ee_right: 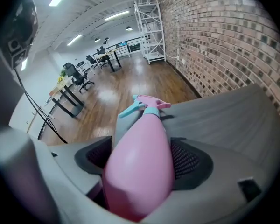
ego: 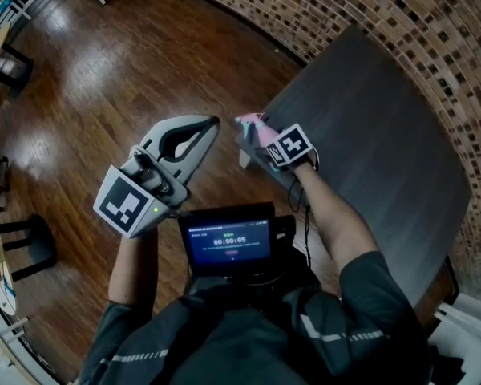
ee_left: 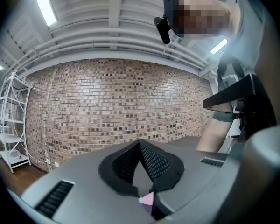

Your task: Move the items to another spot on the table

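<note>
A pink spray bottle (ee_right: 140, 171) with a teal trigger (ee_right: 129, 109) lies lengthwise between the jaws of my right gripper (ee_right: 142, 148). Both pads press its sides, and its nozzle points away over the near-left corner of the dark grey table (ego: 369, 135). In the head view the bottle (ego: 252, 123) shows just ahead of the right gripper (ego: 260, 135) at that corner. My left gripper (ego: 215, 122) hangs over the wooden floor left of the table. Its fingertips meet and nothing is between them (ee_left: 140, 143).
A brick wall (ego: 433, 30) runs along the table's far side. A lit screen (ego: 228, 243) sits on the person's chest. Wooden floor (ego: 104, 79) spreads to the left. A white shelf rack (ee_right: 151, 27), desks and chairs stand far off.
</note>
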Available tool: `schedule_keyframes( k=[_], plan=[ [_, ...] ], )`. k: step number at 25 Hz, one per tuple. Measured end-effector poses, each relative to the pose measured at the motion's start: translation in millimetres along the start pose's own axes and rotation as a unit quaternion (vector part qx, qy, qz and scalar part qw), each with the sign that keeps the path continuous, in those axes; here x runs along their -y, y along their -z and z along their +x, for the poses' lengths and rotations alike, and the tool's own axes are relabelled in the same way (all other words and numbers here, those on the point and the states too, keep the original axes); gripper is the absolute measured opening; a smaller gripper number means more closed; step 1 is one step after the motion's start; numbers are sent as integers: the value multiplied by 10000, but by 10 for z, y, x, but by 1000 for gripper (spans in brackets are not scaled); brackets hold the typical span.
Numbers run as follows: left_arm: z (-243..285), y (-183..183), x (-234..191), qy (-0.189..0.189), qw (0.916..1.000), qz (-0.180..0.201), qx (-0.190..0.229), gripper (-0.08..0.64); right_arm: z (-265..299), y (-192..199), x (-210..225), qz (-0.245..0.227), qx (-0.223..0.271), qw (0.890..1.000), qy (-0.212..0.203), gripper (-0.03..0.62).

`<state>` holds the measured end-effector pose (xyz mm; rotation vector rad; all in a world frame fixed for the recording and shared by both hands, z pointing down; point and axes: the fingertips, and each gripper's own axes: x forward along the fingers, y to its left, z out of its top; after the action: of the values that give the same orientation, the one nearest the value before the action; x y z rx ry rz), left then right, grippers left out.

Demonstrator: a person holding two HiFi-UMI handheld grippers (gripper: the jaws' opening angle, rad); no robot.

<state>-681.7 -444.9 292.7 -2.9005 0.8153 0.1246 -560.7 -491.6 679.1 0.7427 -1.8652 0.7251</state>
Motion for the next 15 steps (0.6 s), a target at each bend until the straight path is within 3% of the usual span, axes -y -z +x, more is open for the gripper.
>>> schedule_keyframes(
  k=[8, 15],
  plan=[
    [46, -126, 84, 184, 9998, 33, 65, -3, -345, -13, -48, 344, 679, 9971, -9, 403],
    [338, -230, 354, 864, 9959, -44, 245, -3, -1088, 31, -32, 796, 1540, 9845, 264, 403]
  ],
)
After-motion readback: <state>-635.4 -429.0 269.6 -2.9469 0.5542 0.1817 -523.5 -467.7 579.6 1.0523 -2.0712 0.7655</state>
